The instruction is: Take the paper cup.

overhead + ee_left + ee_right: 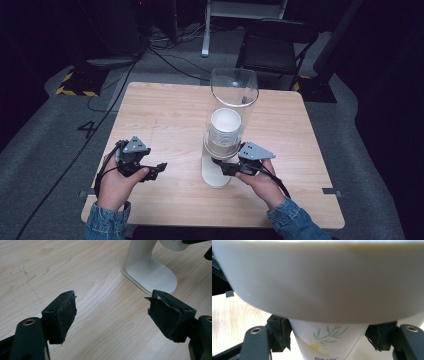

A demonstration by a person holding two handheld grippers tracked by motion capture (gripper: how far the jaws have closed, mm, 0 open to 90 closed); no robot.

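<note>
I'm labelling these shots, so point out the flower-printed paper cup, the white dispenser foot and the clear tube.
Flower-printed white paper cup [325, 342], right gripper view, its printed wall.
White flat dispenser foot [152, 277], left gripper view, its top face.
Clear plastic tube [234, 86], high view, its upper wall.

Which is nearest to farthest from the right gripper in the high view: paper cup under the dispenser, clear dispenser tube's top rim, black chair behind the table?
1. White paper cup with a flower print: between the right gripper pads.
2. Clear plastic dispenser tube's top rim: above, toward the table's far edge.
3. Black chair: on the floor beyond the table.
</note>
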